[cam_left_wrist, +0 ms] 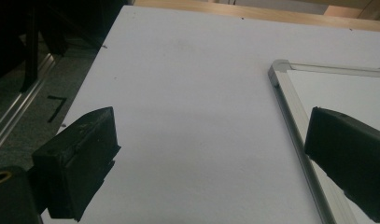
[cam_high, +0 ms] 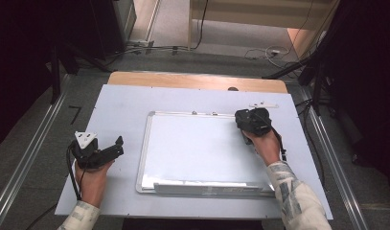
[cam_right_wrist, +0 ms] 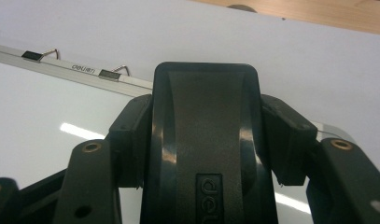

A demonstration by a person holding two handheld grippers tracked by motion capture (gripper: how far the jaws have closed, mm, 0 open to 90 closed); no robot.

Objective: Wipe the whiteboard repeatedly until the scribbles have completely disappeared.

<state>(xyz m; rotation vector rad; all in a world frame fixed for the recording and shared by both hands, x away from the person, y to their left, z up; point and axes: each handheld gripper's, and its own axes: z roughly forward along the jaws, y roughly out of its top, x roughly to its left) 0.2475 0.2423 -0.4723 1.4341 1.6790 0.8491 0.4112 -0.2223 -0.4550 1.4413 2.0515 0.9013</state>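
My black eraser (cam_right_wrist: 206,140) sits over the white board (cam_high: 197,148) with its silver frame; the desk (cam_high: 125,105) is pale grey, and my sleeves (cam_high: 295,191) are patterned white and grey.

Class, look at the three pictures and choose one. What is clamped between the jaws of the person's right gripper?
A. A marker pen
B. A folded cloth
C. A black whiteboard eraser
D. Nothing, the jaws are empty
C. In the right gripper view the right gripper has both jaws pressed against the sides of a black whiteboard eraser, held above the whiteboard.
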